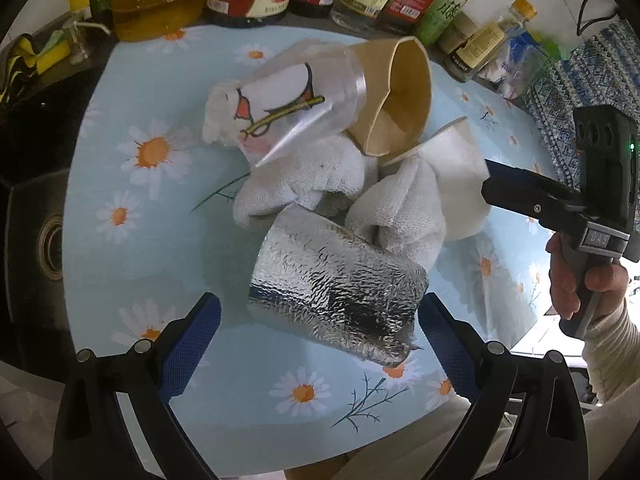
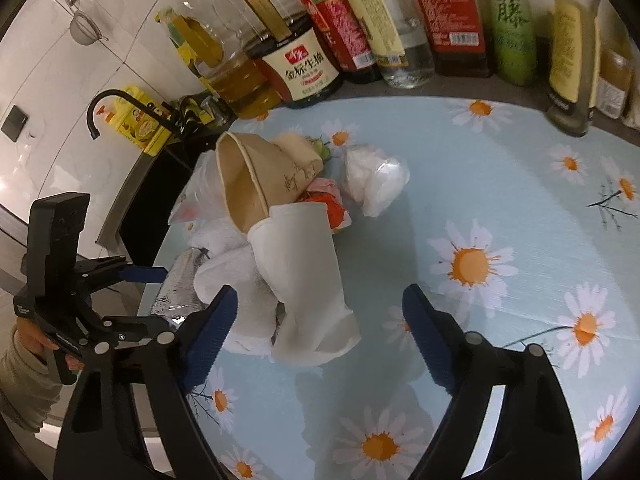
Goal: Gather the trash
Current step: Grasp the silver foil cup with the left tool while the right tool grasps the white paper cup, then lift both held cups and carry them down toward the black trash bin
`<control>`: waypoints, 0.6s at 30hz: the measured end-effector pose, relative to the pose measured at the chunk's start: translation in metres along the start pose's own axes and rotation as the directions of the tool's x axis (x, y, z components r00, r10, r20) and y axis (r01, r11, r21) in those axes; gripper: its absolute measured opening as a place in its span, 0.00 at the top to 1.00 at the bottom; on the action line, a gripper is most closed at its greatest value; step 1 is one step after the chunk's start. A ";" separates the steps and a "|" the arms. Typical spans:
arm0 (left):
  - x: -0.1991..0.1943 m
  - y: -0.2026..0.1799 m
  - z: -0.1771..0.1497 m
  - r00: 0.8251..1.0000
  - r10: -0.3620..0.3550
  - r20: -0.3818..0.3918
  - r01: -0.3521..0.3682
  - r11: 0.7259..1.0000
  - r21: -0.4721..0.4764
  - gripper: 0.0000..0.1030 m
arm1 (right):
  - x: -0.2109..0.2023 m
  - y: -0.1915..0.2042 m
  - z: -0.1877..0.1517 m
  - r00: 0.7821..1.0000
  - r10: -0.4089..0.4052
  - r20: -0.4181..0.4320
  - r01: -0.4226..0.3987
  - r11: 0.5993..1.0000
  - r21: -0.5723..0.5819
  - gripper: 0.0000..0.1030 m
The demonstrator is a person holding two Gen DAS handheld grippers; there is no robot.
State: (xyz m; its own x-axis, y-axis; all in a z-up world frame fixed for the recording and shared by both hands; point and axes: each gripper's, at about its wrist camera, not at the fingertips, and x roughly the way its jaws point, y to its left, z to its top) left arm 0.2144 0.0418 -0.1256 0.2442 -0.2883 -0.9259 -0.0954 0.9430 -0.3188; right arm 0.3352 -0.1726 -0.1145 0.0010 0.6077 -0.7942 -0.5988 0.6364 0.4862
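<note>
A heap of trash lies on the daisy tablecloth (image 1: 132,72). A silver foil cup (image 1: 336,288) lies on its side between the blue pads of my left gripper (image 1: 320,336), which is open and not pressing on it. Behind it are white tissues (image 1: 316,176), a clear duck-print cup (image 1: 296,108), a brown paper cup (image 1: 400,92) and a flattened white paper cup (image 1: 460,168). My right gripper (image 2: 320,332) is open, straddling the near end of the white paper cup (image 2: 300,268) without squeezing it. A crumpled clear wrapper (image 2: 376,180) lies further back.
A row of oil and sauce bottles (image 2: 308,64) lines the back edge of the table. A dark sink (image 1: 32,208) with a black faucet (image 2: 100,108) is at the left. The patterned cloth (image 1: 584,80) and a sleeve (image 1: 612,344) are at the right.
</note>
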 end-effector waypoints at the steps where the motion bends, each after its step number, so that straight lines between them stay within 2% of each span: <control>1: 0.002 0.000 0.001 1.000 -0.001 -0.005 0.001 1.000 0.002 0.07 | 0.003 -0.001 0.000 1.000 0.006 -0.008 -0.006 1.000 -0.003 0.19; 4: 0.006 -0.001 0.003 1.000 -0.015 -0.016 0.015 1.000 0.005 0.07 | 0.009 -0.002 0.002 0.999 0.022 -0.026 -0.022 1.000 -0.016 0.20; 5: 0.007 -0.001 0.003 1.000 -0.016 -0.015 0.016 1.000 0.005 0.07 | 0.011 -0.002 0.002 0.999 0.029 -0.031 -0.029 0.999 -0.020 0.24; 6: 0.008 0.000 0.004 1.000 -0.019 -0.015 0.019 1.000 0.004 0.08 | 0.014 -0.003 0.003 0.998 0.039 -0.040 -0.040 0.999 -0.022 0.32; 8: 0.009 -0.001 0.004 1.000 -0.018 -0.014 0.018 1.000 0.004 0.08 | 0.018 -0.005 0.005 0.997 0.053 -0.059 -0.054 0.998 -0.019 0.40; 10: 0.008 -0.002 0.003 1.000 -0.014 -0.010 0.014 1.000 0.008 0.22 | 0.020 -0.006 0.005 0.995 0.067 -0.071 -0.069 0.997 -0.019 0.48; 12: 0.007 -0.003 0.002 1.000 -0.011 -0.011 0.011 1.000 0.004 0.22 | 0.022 -0.007 0.005 0.994 0.078 -0.082 -0.080 0.997 -0.023 0.61; 18: 0.005 -0.013 0.004 1.000 0.000 0.007 0.000 1.000 0.001 0.25 | 0.016 -0.012 0.005 0.995 0.088 -0.054 -0.090 0.996 -0.024 0.62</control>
State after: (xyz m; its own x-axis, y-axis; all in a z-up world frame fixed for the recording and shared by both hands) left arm 0.2207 0.0292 -0.1249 0.2509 -0.2867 -0.9246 -0.0941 0.9434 -0.3181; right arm 0.3462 -0.1683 -0.1311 -0.0949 0.6350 -0.7667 -0.6152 0.5681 0.5467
